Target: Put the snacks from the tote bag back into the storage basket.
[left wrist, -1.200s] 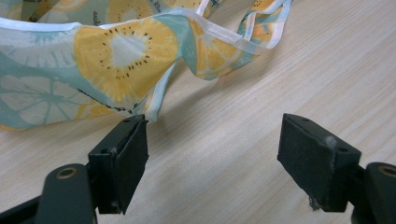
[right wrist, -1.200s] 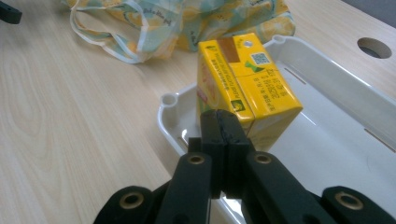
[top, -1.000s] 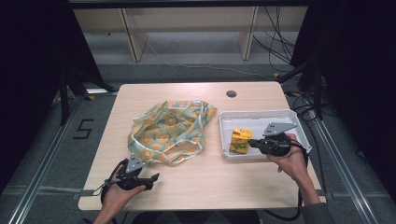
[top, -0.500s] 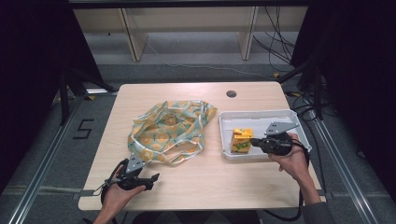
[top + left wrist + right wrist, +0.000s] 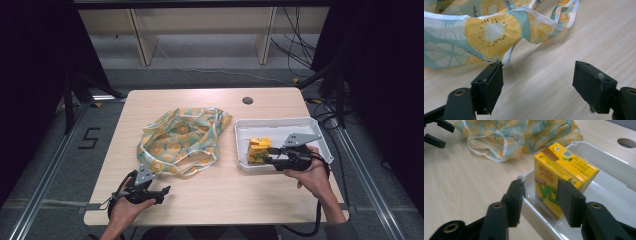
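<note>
Right gripper (image 5: 540,205) jaws have just been opening, spread before the upright yellow rectangular juice carton (image 5: 562,176); left gripper (image 5: 544,87) is resting spread.

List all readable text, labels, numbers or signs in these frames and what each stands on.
"5": dark mark on the grey floor left of the table.
Yellow drink carton in the white tray: large green letters and small print, partly behind the right gripper, not legible.
Fruit-print bag: small dark lettering, too blurred to read.
</note>
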{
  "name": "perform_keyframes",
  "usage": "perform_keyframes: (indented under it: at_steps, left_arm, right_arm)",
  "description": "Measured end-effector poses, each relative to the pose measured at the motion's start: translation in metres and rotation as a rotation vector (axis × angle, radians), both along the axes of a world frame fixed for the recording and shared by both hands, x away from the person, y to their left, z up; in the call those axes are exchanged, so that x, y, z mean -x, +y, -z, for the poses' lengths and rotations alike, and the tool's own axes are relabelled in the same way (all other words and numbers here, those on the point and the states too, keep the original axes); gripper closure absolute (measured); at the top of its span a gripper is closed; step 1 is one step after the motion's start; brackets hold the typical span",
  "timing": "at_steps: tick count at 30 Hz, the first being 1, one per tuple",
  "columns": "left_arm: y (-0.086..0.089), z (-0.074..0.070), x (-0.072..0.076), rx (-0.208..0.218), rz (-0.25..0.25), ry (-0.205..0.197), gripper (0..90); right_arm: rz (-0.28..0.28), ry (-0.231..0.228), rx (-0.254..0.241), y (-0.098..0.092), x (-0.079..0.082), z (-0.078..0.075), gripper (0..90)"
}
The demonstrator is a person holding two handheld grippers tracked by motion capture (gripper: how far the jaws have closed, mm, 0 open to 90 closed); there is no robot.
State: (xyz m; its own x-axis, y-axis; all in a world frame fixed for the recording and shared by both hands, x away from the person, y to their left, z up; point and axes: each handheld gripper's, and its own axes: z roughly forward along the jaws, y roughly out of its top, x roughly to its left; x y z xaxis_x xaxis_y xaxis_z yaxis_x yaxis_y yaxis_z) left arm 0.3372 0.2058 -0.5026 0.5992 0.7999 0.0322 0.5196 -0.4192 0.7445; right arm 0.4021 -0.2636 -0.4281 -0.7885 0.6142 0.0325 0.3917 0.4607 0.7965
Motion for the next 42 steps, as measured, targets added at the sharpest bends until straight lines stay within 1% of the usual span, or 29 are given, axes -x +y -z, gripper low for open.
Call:
perform_keyframes:
  at_steps: [2, 3, 4, 5, 6, 8, 9, 11, 12, 13, 14, 16, 17, 18, 19, 21, 23, 26, 27, 28, 29, 32, 33, 35, 36, 37, 38, 41, 42]
  left_arm:
    - [0.001, 0.0, -0.001, -0.016, 0.012, -0.006, 23.7]
    - [0.0, 0.0, 0.0, -0.01, -0.002, 0.009, 23.7]
    - [0.0, 0.0, 0.0, -0.007, 0.001, -0.005, 23.7]
    - [0.001, 0.0, -0.001, -0.009, 0.004, -0.004, 23.7]
    - [0.002, -0.001, -0.001, -0.018, 0.011, -0.001, 23.7]
    - [0.0, 0.0, 0.0, -0.002, 0.001, 0.004, 23.8]
    - [0.002, -0.001, 0.0, -0.03, 0.019, 0.002, 23.7]
    - [0.002, -0.001, -0.001, -0.032, 0.027, 0.001, 23.7]
    - [0.001, 0.0, -0.001, -0.032, 0.027, 0.004, 23.7]
    - [0.001, 0.0, 0.0, -0.019, 0.02, 0.001, 23.7]
    - [0.002, -0.001, -0.001, -0.036, 0.03, 0.005, 23.7]
    - [0.002, -0.001, -0.001, -0.035, 0.027, 0.001, 23.7]
    - [0.002, 0.0, -0.001, -0.033, 0.025, -0.001, 23.7]
    - [0.002, 0.0, -0.001, -0.033, 0.025, -0.002, 23.7]
    - [0.002, -0.001, -0.001, -0.033, 0.026, 0.0, 23.7]
    - [0.002, -0.001, -0.001, -0.039, 0.026, 0.007, 23.7]
    - [0.002, -0.001, -0.001, -0.041, 0.028, 0.008, 23.7]
    - [0.002, -0.001, -0.001, -0.037, 0.024, 0.0, 23.7]
    - [0.0, -0.001, 0.0, -0.02, 0.007, 0.004, 23.7]
    - [0.001, 0.0, 0.0, -0.018, 0.01, 0.009, 23.7]
    - [0.001, 0.0, 0.0, -0.022, 0.016, 0.004, 23.7]
    - [0.001, 0.0, 0.0, -0.025, 0.021, 0.009, 23.7]
    - [0.001, -0.001, 0.0, -0.031, 0.02, 0.013, 23.7]
    - [0.002, -0.001, 0.0, -0.03, 0.021, 0.014, 23.7]
    - [0.0, 0.0, 0.0, -0.008, 0.005, 0.015, 23.7]
    - [0.0, 0.0, 0.001, -0.01, 0.01, 0.014, 23.7]
    - [0.001, -0.001, 0.001, -0.039, 0.02, 0.012, 23.7]
    - [-0.002, 0.0, 0.002, -0.007, 0.016, -0.006, 23.7]
    - [-0.001, -0.001, 0.002, -0.029, 0.028, 0.003, 23.7]
  right_arm:
    - [0.019, 0.017, -0.009, 0.003, 0.004, 0.001, 49.8]
    - [0.025, 0.008, -0.004, 0.003, 0.004, 0.002, 47.6]
    - [0.044, 0.02, -0.019, 0.005, 0.006, 0.003, 45.5]
    - [0.054, 0.0, -0.024, 0.005, 0.006, 0.004, 43.2]
    - [0.061, 0.006, -0.029, 0.005, 0.006, 0.005, 41.7]
    - [0.082, 0.035, -0.055, 0.007, 0.009, 0.006, 40.1]
    - [0.065, 0.019, -0.047, 0.007, 0.008, 0.006, 40.2]
    - [0.079, 0.034, -0.069, 0.01, 0.011, 0.008, 39.9]
    - [0.07, 0.037, -0.058, 0.01, 0.011, 0.009, 39.2]
    - [0.07, 0.018, -0.055, 0.01, 0.01, 0.01, 38.7]
    - [0.069, 0.037, -0.054, 0.011, 0.011, 0.01, 37.8]
    - [0.078, 0.018, -0.062, 0.012, 0.011, 0.012, 37.0]
    - [0.072, 0.043, -0.061, 0.012, 0.012, 0.012, 36.8]
    - [0.064, 0.035, -0.054, 0.012, 0.011, 0.012, 36.3]
    - [0.075, 0.043, -0.068, 0.013, 0.013, 0.013, 35.5]
    - [0.057, 0.011, -0.048, 0.012, 0.012, 0.013, 34.2]
    - [0.071, 0.042, -0.065, 0.014, 0.014, 0.014, 34.0]
    - [0.072, 0.025, -0.062, 0.016, 0.016, 0.016, 33.6]
    - [0.064, 0.039, -0.055, 0.016, 0.017, 0.016, 33.3]
    - [0.065, 0.033, -0.053, 0.016, 0.018, 0.017, 33.1]
    - [0.06, 0.008, -0.04, 0.015, 0.017, 0.017, 33.0]
    - [0.064, 0.044, -0.055, 0.017, 0.022, 0.019, 32.5]
    - [0.067, 0.023, -0.04, 0.017, 0.022, 0.019, 32.4]
    - [0.066, 0.016, -0.035, 0.016, 0.024, 0.021, 32.2]
    - [0.07, 0.024, -0.04, 0.017, 0.025, 0.022, 31.9]
    - [0.073, 0.042, -0.042, 0.017, 0.028, 0.022, 31.6]
    - [0.078, 0.024, -0.038, 0.017, 0.028, 0.024, 31.4]
    - [0.083, 0.021, -0.04, 0.017, 0.033, 0.027, 29.9]
    - [0.078, 0.017, -0.035, 0.015, 0.033, 0.028, 29.7]
